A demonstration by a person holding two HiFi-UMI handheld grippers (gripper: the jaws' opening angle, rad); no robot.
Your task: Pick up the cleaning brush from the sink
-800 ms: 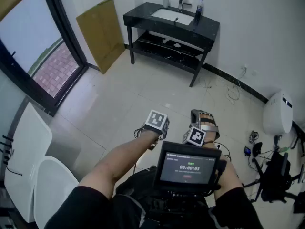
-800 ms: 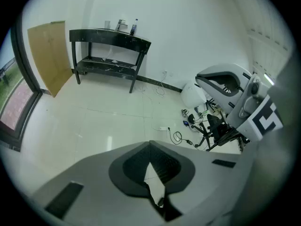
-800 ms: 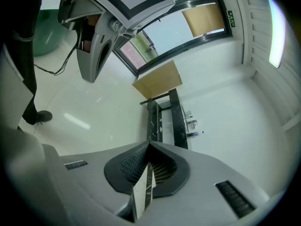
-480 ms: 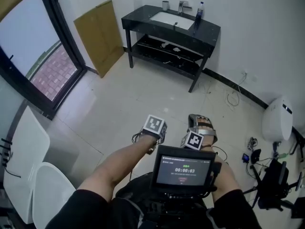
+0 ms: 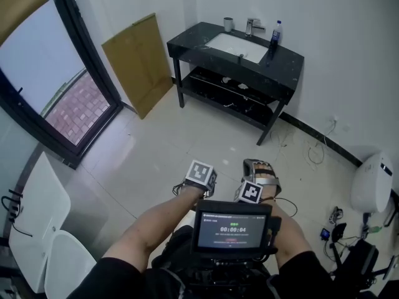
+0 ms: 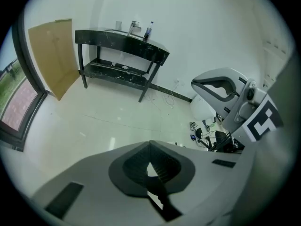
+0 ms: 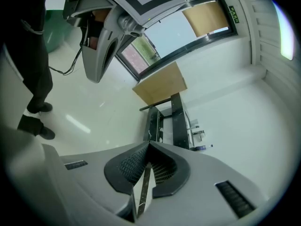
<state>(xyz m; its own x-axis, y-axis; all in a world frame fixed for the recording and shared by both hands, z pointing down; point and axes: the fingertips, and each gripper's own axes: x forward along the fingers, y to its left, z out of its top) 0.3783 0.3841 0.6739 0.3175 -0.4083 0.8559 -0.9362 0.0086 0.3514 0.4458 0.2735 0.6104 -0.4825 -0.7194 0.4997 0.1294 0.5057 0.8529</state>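
Head view: screen (image 5: pixel 232 228) reads 00:00:04; label on bottle (image 5: pixel 275 33) beside sink (image 5: pixel 240 47) unreadable.

— What do we have along the far wall?
— We see a black stand (image 5: pixel 287 55) with a cup (image 5: pixel 229 24), a faucet (image 5: pixel 252 26) and a dark bottle (image 5: pixel 275 35) on top, and small items on its lower shelf (image 5: pixel 209 85).
— And left of it?
— A cardboard sheet (image 5: pixel 140 61) leans on the wall beside a dark-framed window (image 5: pixel 43 61).
— Nearer us?
— We make out two white chairs (image 5: pixel 37 210) at the left. At the right, loose cables (image 5: pixel 315 151) lie on the pale floor (image 5: pixel 156 148), near a white rounded appliance (image 5: pixel 370 182) and some dark equipment (image 5: pixel 361 254).
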